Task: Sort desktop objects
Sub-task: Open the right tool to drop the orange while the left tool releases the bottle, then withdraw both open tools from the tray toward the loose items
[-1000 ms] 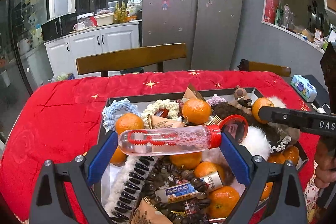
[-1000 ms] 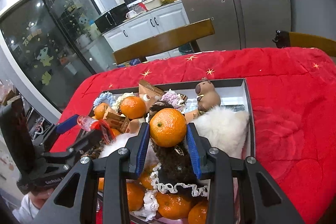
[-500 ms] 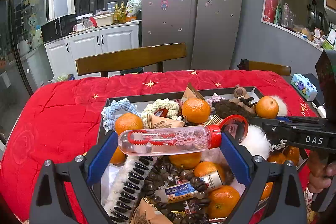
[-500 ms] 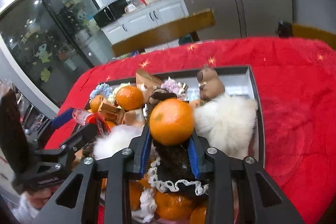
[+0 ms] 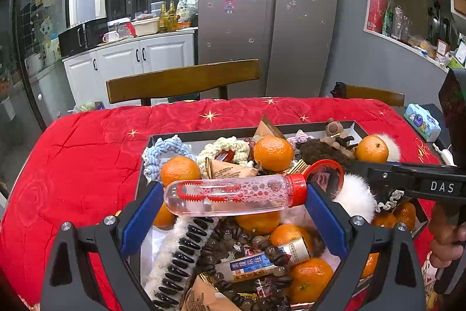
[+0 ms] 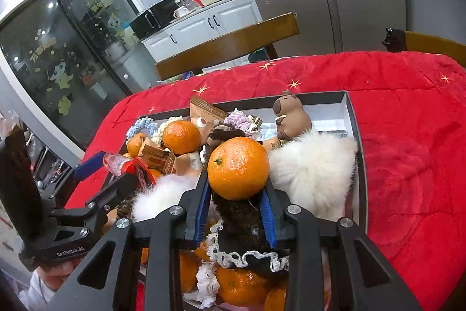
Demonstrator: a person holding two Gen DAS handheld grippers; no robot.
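Observation:
My left gripper [image 5: 234, 194] is shut on a clear plastic bottle [image 5: 227, 196] with a red cap, held lengthwise between the blue pads above the dark tray [image 5: 204, 136]. My right gripper [image 6: 236, 182] is shut on a tangerine [image 6: 238, 167], held just over the tray's [image 6: 354, 112] pile. In the left wrist view that tangerine [image 5: 372, 149] shows at the tip of the right gripper, at the right. In the right wrist view the left gripper [image 6: 110, 165] with the bottle [image 6: 115, 162] is at the left.
The tray is crammed with more tangerines [image 5: 273, 152], knitted scrunchies [image 5: 163, 149], a capybara toy [image 6: 291, 115], white fluff [image 6: 311, 165], a black-toothed comb [image 5: 183, 252], beads and snack packs. It sits on a red cloth [image 5: 81, 165]. A wooden chair [image 5: 180, 77] stands behind; a tissue pack [image 5: 422, 126] lies far right.
Both grippers keep their holds. The right gripper with the tangerine has shifted only slightly; the left gripper and bottle have not moved.

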